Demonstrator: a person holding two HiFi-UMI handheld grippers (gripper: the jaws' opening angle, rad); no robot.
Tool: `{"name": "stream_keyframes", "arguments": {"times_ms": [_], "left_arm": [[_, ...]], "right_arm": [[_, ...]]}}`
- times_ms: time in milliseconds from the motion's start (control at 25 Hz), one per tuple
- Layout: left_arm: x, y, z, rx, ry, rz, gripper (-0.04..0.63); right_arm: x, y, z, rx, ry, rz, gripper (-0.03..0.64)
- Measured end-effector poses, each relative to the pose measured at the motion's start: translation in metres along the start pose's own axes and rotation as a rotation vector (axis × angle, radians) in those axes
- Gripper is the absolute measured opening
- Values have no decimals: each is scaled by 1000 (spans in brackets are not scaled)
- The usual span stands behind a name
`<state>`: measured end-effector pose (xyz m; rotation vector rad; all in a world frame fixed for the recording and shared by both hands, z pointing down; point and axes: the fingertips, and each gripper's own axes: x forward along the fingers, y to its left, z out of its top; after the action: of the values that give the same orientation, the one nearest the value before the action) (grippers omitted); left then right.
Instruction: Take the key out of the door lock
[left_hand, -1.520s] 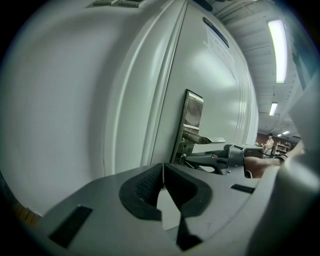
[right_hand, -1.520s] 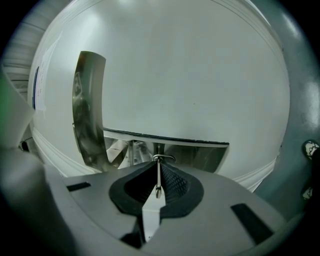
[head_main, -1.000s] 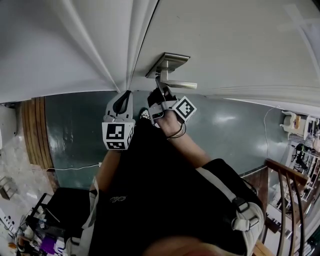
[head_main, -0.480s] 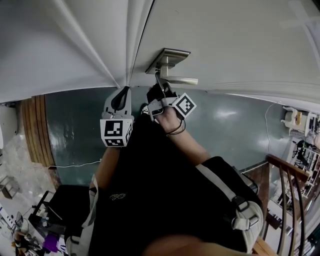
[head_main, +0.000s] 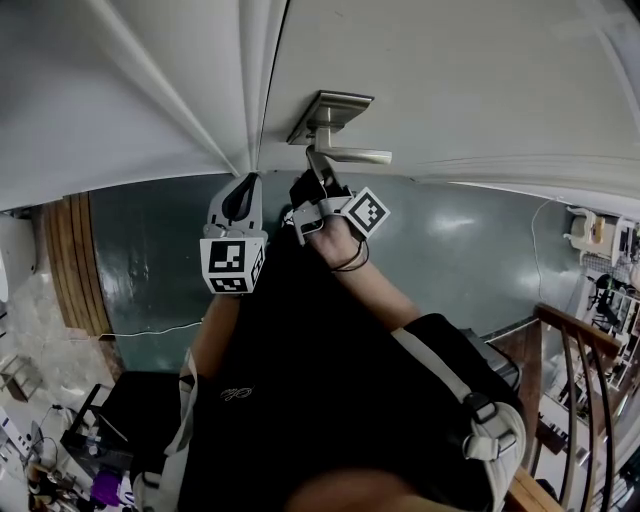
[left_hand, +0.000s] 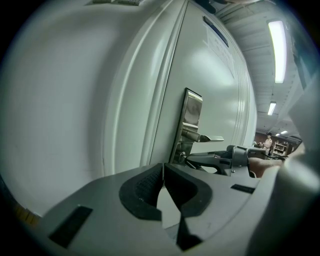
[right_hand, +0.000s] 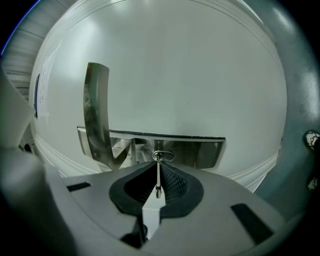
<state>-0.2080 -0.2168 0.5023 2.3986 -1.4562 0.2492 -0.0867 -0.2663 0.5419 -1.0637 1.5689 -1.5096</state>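
A brushed-metal lock plate (head_main: 331, 110) with a lever handle (head_main: 352, 155) sits on the white door (head_main: 460, 80). My right gripper (head_main: 312, 183) is up against the plate just below the lever. In the right gripper view its jaws (right_hand: 158, 169) are shut on the thin metal key (right_hand: 158, 175), seen edge-on. The key's front end meets the keyhole cylinder (right_hand: 163, 155) in the plate (right_hand: 200, 150). My left gripper (head_main: 244, 190) hangs to the left by the door's edge, shut on nothing (left_hand: 163, 169). From there the plate (left_hand: 192, 117) and the right gripper (left_hand: 222, 160) show.
The door frame (head_main: 170, 90) runs left of the lock. Below lies dark green floor (head_main: 470, 250). A wooden railing (head_main: 575, 370) stands at the right. Cluttered items lie at the bottom left (head_main: 70, 450). A lit corridor shows far off (left_hand: 275, 145).
Almost nothing: the right gripper stays on the key at the lock and the left gripper holds its place. The head view has shifted slightly.
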Motion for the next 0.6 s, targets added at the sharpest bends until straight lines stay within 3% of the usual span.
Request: {"name": "stream_keyframes", "arguments": {"times_ms": [600], "left_arm": [[-12, -9, 0, -11, -11, 9, 29]], "right_arm": [[-3, 3, 0, -20, 7, 3, 29]]}}
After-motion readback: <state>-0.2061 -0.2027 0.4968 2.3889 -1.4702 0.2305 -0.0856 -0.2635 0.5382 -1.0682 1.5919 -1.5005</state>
